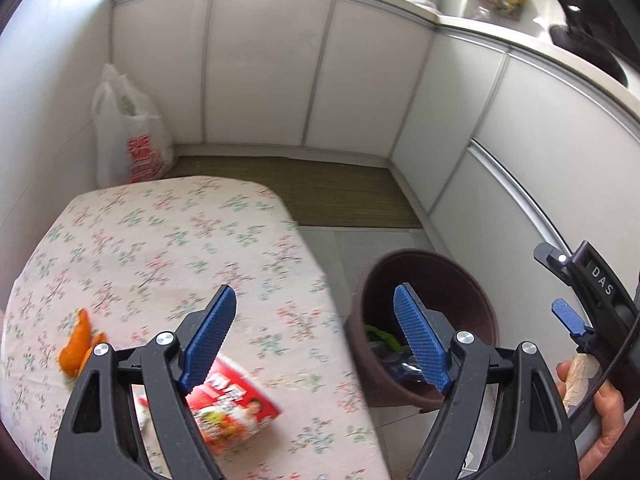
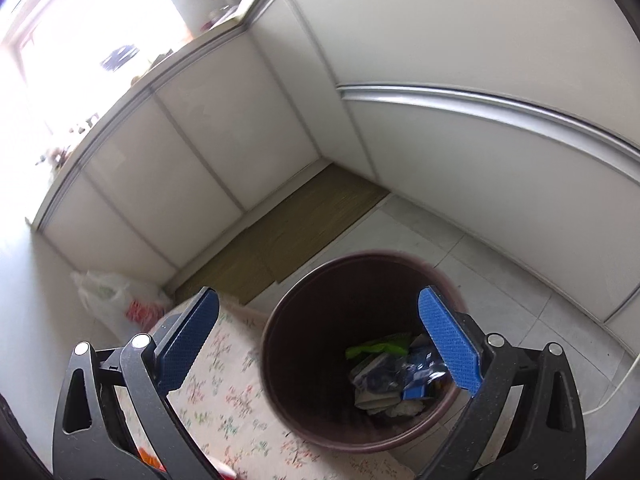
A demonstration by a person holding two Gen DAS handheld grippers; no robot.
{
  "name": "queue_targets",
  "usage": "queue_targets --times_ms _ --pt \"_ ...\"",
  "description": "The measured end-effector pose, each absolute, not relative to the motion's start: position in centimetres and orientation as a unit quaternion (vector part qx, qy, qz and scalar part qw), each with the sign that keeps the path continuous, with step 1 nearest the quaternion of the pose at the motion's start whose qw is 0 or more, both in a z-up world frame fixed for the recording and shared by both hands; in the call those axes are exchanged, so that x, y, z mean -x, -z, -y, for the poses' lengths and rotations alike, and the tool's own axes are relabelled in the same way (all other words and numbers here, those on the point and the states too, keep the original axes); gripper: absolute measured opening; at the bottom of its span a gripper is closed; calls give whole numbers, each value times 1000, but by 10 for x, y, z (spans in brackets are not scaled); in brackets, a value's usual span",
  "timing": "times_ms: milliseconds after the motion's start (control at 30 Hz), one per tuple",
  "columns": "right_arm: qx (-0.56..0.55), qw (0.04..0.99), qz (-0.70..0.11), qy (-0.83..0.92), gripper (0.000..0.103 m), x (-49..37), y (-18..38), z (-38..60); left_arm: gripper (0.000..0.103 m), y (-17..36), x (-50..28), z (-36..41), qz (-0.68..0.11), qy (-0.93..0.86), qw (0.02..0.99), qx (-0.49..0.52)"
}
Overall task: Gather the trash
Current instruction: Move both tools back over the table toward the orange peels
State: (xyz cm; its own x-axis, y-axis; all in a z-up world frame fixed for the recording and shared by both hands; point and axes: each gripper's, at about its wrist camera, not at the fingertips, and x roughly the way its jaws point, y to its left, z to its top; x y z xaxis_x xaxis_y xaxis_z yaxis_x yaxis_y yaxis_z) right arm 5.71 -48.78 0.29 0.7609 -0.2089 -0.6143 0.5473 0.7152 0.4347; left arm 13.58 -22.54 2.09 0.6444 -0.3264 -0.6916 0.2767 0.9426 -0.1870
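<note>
— White cabinet fronts (image 1: 264, 72) run round this corner, with a woven straw mat (image 1: 320, 192) on the floor at their foot. On the far left stands a white plastic shopping bag (image 1: 128, 136); nearer is the table under a floral cloth (image 1: 168, 240).

— And the rubbish?

— A scrap of orange peel (image 1: 76, 344) lies on the cloth at near left, and just right of it a red printed snack packet (image 1: 236, 408). The round dark-brown bin (image 2: 280, 360) sits on the floor off the table's right edge, wrappers already inside.

— What might go wrong?

— I'd say the packet could slide off the cloth if nudged rather than pinched.

— The grippers?

— The left gripper (image 1: 316, 340) has its blue pads wide apart, nothing between them, hovering above the packet. The right gripper (image 2: 320, 344) is likewise spread, empty, over the bin.
</note>
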Motion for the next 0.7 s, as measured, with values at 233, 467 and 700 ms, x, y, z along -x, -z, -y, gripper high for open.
queue_targets --times_ms 233,467,700 --pt "-252 906 -303 156 96 -81 -1 427 79 -9 -135 166 -395 116 909 61" --pt "-186 920 -332 97 96 -100 7 360 79 1 -138 105 -401 69 910 79" --pt "-136 929 -341 48 96 -110 11 305 79 27 -157 44 -429 19 899 87"
